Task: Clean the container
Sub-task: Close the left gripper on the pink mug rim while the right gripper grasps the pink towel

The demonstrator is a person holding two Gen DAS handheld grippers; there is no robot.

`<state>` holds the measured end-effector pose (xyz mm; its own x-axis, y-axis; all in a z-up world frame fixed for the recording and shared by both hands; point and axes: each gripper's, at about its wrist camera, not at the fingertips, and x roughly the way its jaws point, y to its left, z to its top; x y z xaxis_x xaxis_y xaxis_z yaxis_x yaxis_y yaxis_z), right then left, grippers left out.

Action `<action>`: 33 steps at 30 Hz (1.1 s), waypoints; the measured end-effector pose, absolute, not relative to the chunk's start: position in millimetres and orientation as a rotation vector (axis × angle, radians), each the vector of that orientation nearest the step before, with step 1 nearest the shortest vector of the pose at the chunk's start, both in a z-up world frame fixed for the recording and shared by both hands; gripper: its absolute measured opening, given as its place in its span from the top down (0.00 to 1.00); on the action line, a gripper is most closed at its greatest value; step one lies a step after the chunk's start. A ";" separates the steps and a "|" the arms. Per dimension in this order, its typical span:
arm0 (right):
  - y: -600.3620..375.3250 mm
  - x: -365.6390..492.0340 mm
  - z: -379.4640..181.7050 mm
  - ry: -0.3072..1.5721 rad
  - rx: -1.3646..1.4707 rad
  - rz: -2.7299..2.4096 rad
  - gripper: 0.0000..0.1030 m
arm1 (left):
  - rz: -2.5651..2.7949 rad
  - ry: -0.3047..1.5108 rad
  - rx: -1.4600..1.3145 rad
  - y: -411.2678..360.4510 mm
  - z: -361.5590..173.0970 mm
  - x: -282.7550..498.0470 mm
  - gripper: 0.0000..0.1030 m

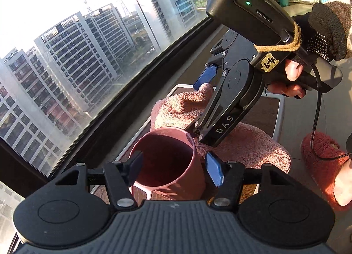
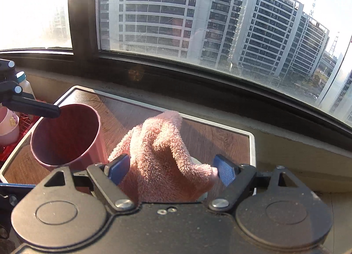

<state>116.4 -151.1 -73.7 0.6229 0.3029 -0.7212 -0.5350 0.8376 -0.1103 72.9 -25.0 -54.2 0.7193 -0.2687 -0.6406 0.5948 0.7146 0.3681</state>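
Note:
A pink cup (image 1: 167, 159) stands on a small wood-topped table (image 2: 250, 141), its dark inside empty. My left gripper (image 1: 175, 170) straddles it with a pad against each side of the wall, shut on it. One left finger (image 2: 44, 108) shows at the cup's (image 2: 66, 135) rim in the right wrist view. A fluffy pink towel (image 2: 162, 155) lies bunched right of the cup. My right gripper (image 2: 172, 172) is wide open around the towel's hump, whose edges brush both blue pads. In the left wrist view the right gripper (image 1: 199, 106) points down over the towel (image 1: 242, 148).
A big window with a dark sill (image 2: 198, 82) runs along the table's far side. Left of the table is a red basket (image 2: 24, 122) with a pale cup (image 2: 10, 126) and a white bottle (image 2: 25, 84). A gloved hand (image 1: 325, 38), a black cable (image 1: 316, 111) and a fuzzy slipper (image 1: 319, 166) are on the right.

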 end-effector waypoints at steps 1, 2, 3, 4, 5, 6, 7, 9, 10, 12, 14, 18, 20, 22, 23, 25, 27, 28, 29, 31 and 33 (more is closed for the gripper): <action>-150.2 115.4 -75.1 0.753 -0.355 0.507 0.20 | -0.499 0.583 0.596 -22.2 -52.6 74.0 0.40; -149.1 115.5 -76.6 0.754 -0.378 0.522 0.20 | -0.494 0.583 0.583 -18.9 -50.8 75.5 0.40; -147.8 116.3 -77.7 0.755 -0.387 0.534 0.20 | -0.488 0.584 0.568 -15.1 -49.3 77.1 0.40; -147.6 116.4 -78.2 0.756 -0.388 0.542 0.20 | -0.479 0.588 0.550 -10.7 -47.9 79.1 0.40; -147.1 117.1 -79.2 0.761 -0.388 0.552 0.20 | -0.480 0.600 0.534 -6.1 -47.0 81.0 0.40; -145.3 117.7 -81.1 0.766 -0.394 0.566 0.20 | -0.503 0.623 0.514 0.6 -45.7 83.2 0.40; -146.1 116.6 -82.0 0.767 -0.399 0.574 0.20 | -0.547 0.649 0.481 7.9 -44.6 83.9 0.40; -146.1 114.7 -85.0 0.768 -0.418 0.581 0.20 | -0.573 0.654 0.442 20.2 -44.2 79.9 0.40; -145.3 114.3 -86.4 0.768 -0.428 0.584 0.20 | -0.569 0.658 0.439 25.6 -44.4 78.5 0.40; -143.4 114.1 -88.6 0.764 -0.434 0.590 0.19 | -0.554 0.658 0.439 32.5 -45.9 78.7 0.40; -132.3 118.5 -93.9 0.760 -0.443 0.583 0.18 | -0.529 0.658 0.431 38.6 -45.7 81.1 0.39; -126.0 117.3 -99.6 0.735 -0.474 0.562 0.21 | -0.517 0.666 0.409 43.3 -46.3 83.8 0.40; -125.3 117.6 -100.4 0.728 -0.476 0.554 0.21 | -0.534 0.641 0.428 40.5 -42.9 75.2 0.40; -125.1 117.4 -100.9 0.722 -0.482 0.553 0.25 | -0.560 0.611 0.465 34.6 -36.5 64.4 0.40; -125.5 117.5 -101.0 0.721 -0.487 0.550 0.32 | -0.573 0.603 0.477 30.3 -35.2 62.1 0.40; -126.7 119.9 -100.3 0.723 -0.488 0.536 0.43 | -0.593 0.600 0.516 19.5 -37.0 60.7 0.39; -128.9 121.9 -98.9 0.727 -0.474 0.530 0.49 | -0.586 0.601 0.572 8.4 -42.8 61.6 0.40; -128.9 121.9 -98.6 0.725 -0.478 0.526 0.51 | -0.585 0.601 0.594 3.9 -45.1 62.3 0.40; -128.1 120.8 -98.9 0.719 -0.489 0.523 0.56 | -0.582 0.599 0.618 -1.2 -47.1 63.1 0.40; -126.3 119.2 -98.0 0.717 -0.501 0.523 0.65 | -0.579 0.599 0.651 -9.5 -50.8 64.0 0.47; -125.0 116.0 -95.5 0.719 -0.513 0.531 0.74 | -0.558 0.617 0.683 -14.5 -54.6 66.9 0.62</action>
